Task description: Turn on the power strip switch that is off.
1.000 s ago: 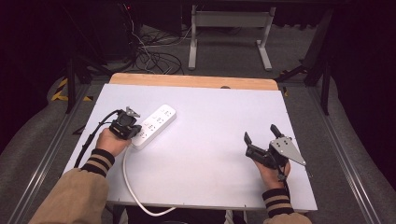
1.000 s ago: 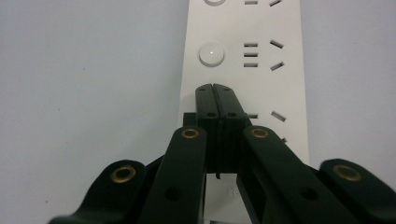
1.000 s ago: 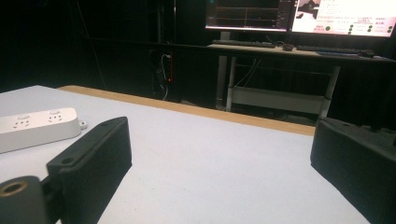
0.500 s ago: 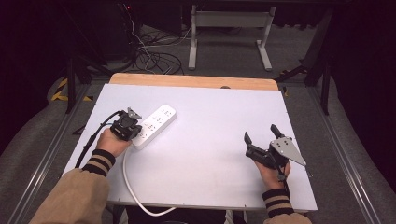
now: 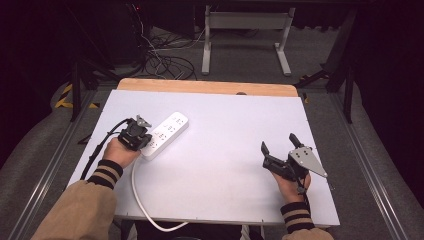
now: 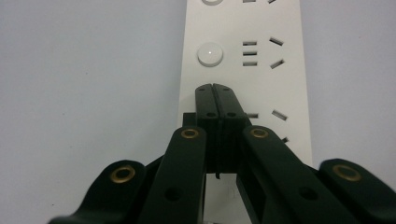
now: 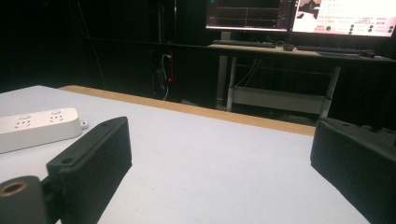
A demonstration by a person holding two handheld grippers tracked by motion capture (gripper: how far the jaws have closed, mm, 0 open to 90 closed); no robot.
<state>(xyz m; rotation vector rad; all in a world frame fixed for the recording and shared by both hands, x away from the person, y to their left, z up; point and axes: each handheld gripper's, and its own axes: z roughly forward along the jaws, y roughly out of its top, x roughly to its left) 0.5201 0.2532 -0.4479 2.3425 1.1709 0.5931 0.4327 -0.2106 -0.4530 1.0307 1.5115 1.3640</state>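
White power strip (image 5: 166, 134) lying flat on the surface (image 5: 230, 125), toward the left edge, set on a slant with its far end pointing to the far right; round white buttons (image 6: 210, 54) and rows of socket slots along its top; white cord (image 5: 142, 205) trailing from the near end, curving toward the near edge and dropping over it.

Left gripper (image 5: 136, 134) at the near end of the strip, held in the left hand (image 5: 118, 151); jaws pressed together, nothing between them, tips (image 6: 215, 93) resting on or just above the strip's top face beside a button, contact not certain; black cable (image 5: 102, 145) looping from the gripper back along the sleeve.

Right gripper (image 5: 278, 151) well apart from the strip, near the right edge and toward the near right corner, held low over bare surface; jaws wide apart and empty, grey three-cornered plate (image 5: 307, 161) on top.

Beyond the far edge, a wooden strip (image 5: 207, 87), dark floor, a tangle of cables (image 5: 165, 62), a metal stand (image 5: 245, 22); lit monitors (image 7: 299, 14) on a desk behind.
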